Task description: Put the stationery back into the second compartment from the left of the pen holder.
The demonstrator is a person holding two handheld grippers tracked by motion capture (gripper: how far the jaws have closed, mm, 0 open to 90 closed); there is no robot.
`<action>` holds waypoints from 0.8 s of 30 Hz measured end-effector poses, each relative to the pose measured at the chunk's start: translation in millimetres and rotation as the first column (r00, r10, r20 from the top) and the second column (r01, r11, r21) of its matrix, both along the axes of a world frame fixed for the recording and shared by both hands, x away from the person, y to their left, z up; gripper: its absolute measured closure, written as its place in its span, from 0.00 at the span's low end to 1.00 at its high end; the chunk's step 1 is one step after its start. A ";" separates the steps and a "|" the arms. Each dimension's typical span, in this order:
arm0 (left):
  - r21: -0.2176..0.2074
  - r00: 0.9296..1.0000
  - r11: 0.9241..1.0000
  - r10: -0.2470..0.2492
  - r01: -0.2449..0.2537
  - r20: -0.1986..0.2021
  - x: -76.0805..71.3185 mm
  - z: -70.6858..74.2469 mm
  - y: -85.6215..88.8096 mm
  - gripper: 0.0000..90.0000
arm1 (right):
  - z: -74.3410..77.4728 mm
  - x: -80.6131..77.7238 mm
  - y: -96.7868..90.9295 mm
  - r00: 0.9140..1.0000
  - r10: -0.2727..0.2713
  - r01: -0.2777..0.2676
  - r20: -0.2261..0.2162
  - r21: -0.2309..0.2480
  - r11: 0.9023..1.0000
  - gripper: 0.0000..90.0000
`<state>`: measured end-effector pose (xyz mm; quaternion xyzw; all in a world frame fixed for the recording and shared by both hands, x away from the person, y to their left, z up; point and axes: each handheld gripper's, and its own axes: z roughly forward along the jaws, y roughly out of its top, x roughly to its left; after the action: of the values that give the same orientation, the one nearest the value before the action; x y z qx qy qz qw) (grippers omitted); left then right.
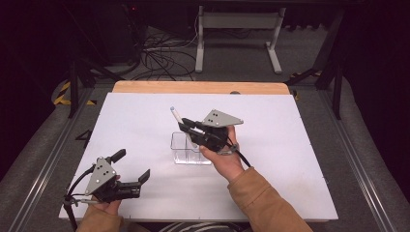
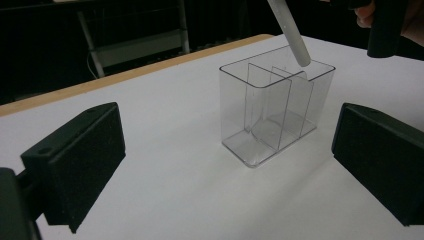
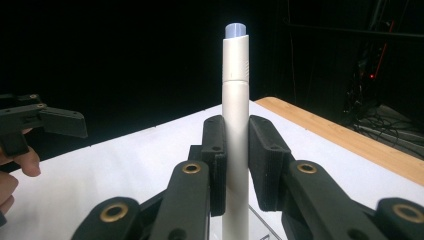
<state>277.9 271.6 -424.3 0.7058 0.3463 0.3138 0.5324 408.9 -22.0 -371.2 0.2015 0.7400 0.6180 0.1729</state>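
Below my right gripper (image 1: 190,128), clamped on a pen (image 3: 235,125), sits the clear holder (image 2: 275,110); the pen's tilted lower tip reaches its far compartment. My left gripper (image 1: 131,166) idles wide.

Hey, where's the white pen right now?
The white pen is clamped in the right gripper, tilted over the clear divided container near the middle of the white table, its lower end just above the container's rim.

The high view looks forward and down over the whole table (image 1: 145,121). The left gripper view sits low, facing the clear organizer (image 2: 275,110) ahead of its jaws. The right gripper view looks closely along its clamped pen (image 3: 235,125); all share the tabletop.
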 end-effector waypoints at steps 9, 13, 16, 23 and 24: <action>-0.004 1.000 1.000 0.002 -0.002 -0.002 -0.2 0.1 0.5 0.02 | -8.0 5.1 3.1 1.000 -0.015 0.015 -0.010 -0.019 1.000 0.87; -0.004 1.000 1.000 0.002 -0.002 -0.001 -0.2 0.1 0.5 0.02 | -13.9 6.7 0.8 1.000 -0.026 0.026 -0.015 -0.032 0.999 0.87; -0.002 1.000 1.000 0.002 -0.002 0.000 -0.2 0.1 0.3 0.02 | -18.0 7.0 -0.9 0.999 -0.028 0.027 -0.024 -0.032 0.999 0.87; -0.002 1.000 1.000 0.002 -0.002 0.000 -0.2 0.2 0.1 0.02 | -25.1 4.1 -4.5 0.999 -0.023 0.021 -0.039 -0.038 0.999 0.87; -0.002 1.000 1.000 0.002 -0.002 0.000 -0.2 0.2 0.1 0.02 | -25.1 4.1 -4.5 0.999 -0.023 0.021 -0.039 -0.038 0.999 0.87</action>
<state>277.7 271.7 -424.1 0.7050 0.3470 0.3140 0.5328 412.9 -26.5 -396.3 0.2185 0.7527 0.5977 0.1688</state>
